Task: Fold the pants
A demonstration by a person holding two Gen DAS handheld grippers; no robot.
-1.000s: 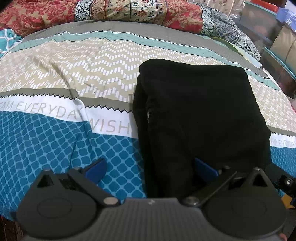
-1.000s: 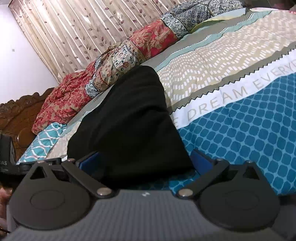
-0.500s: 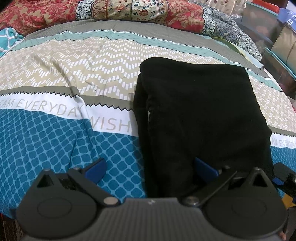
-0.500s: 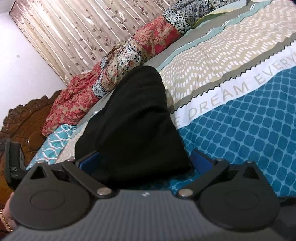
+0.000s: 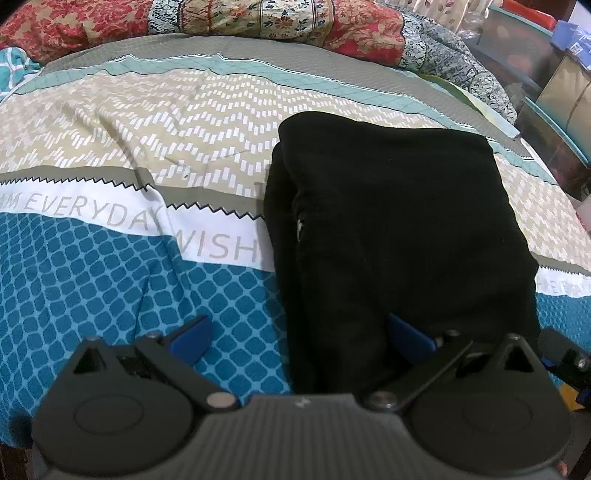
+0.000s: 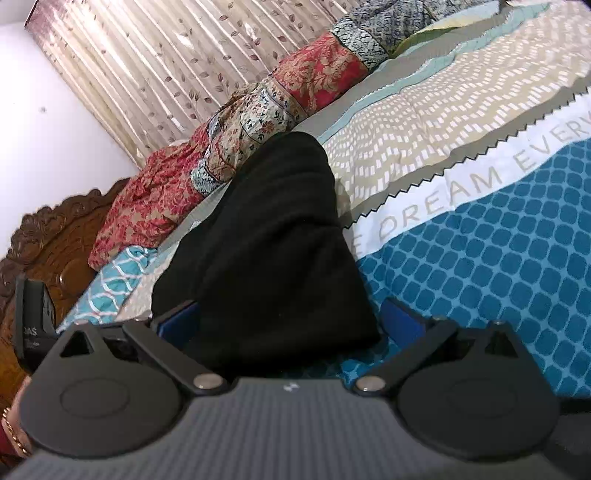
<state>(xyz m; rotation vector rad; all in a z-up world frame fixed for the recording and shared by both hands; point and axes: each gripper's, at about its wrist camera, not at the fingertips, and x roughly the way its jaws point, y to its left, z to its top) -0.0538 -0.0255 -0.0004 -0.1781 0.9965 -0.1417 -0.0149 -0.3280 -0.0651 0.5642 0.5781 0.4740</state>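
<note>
Black pants (image 5: 399, 236) lie folded into a thick rectangle on the patterned bedspread (image 5: 110, 280). My left gripper (image 5: 299, 336) stands open at the pile's near left corner; its right blue finger rests over the black cloth, its left one over the blue bedspread. In the right wrist view the same pants (image 6: 269, 251) rise as a dark mound. My right gripper (image 6: 288, 317) is open too, its jaws spread either side of the pile's near end. Nothing is clamped in either one.
A red floral quilt (image 5: 221, 18) is bunched along the far side of the bed. Boxes and shelves (image 5: 546, 74) stand at the right. A carved wooden headboard (image 6: 44, 251), leaf-print curtain (image 6: 166, 66) and a hand with a bracelet (image 6: 11, 428) show in the right wrist view.
The right gripper's view has tilted and risen a little, showing more curtain and headboard. The left gripper and the pants have barely moved.
</note>
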